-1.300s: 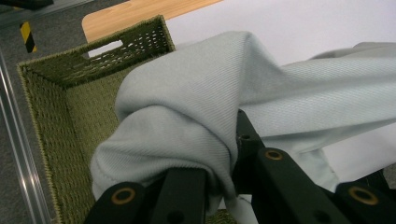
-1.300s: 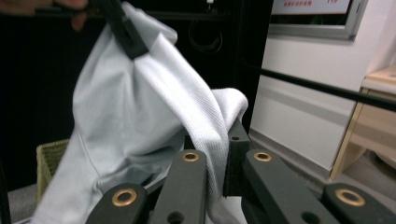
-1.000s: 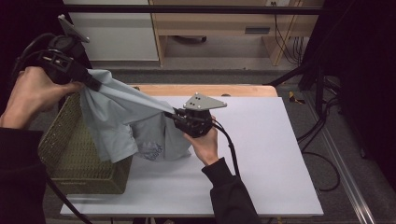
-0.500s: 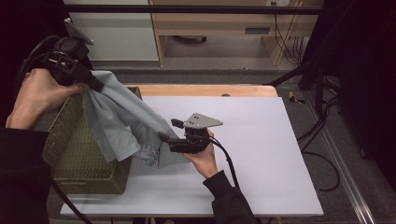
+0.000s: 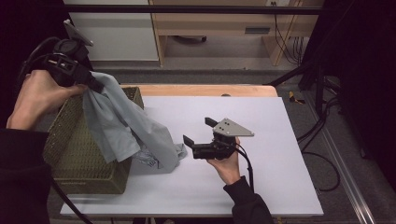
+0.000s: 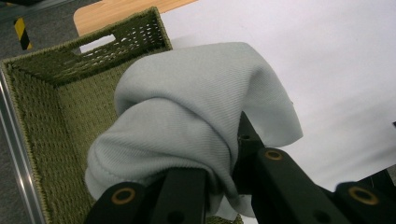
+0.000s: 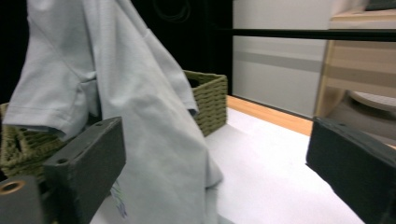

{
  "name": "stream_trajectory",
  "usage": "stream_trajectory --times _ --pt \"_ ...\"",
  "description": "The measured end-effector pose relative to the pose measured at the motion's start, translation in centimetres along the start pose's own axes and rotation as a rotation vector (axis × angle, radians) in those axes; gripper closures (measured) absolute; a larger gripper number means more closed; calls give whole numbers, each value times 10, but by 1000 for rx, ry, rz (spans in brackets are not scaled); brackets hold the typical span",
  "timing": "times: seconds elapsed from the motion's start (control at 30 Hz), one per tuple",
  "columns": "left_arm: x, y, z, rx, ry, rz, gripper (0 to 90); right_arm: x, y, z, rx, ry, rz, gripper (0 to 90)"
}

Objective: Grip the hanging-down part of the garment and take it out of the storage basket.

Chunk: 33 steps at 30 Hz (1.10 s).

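While the left gripper [image 5: 95, 85] pinches a bunched fold of the shirt [image 5: 126, 128] above the basket [image 5: 70, 154], the cloth drapes over the basket's right rim onto the worktop [image 5: 280, 140]. Just beside its hem, the right gripper [image 5: 196, 133] has its jaws wide apart, empty; bare worktop lies to its right.

Black sleeves [image 5: 245, 205], black hand-held grippers [image 5: 200, 135] (grey plates atop)
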<state>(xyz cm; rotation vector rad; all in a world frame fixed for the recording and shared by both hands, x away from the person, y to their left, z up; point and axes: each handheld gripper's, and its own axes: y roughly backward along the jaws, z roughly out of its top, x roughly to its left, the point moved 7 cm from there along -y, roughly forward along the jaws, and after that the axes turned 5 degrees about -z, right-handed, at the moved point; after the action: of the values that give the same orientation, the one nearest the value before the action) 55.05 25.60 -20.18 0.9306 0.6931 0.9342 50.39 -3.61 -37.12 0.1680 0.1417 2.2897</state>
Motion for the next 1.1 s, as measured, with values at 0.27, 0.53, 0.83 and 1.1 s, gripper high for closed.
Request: stream_trajectory --times 0.27,0.53,0.83,1.1 --pt "2 1 -1 2 4 -3 844 -19 32 -16 8 -1 -77 2" --pt "3 0 0 0 3 -10 844 -44 68 -29 -2 -30 -169 1" --pt "8 0 -4 2 14 -12 844 -55 94 -42 -15 -51 -227 2" --pt "10 0 -4 0 18 -13 844 -60 109 -57 -17 -49 -259 1"
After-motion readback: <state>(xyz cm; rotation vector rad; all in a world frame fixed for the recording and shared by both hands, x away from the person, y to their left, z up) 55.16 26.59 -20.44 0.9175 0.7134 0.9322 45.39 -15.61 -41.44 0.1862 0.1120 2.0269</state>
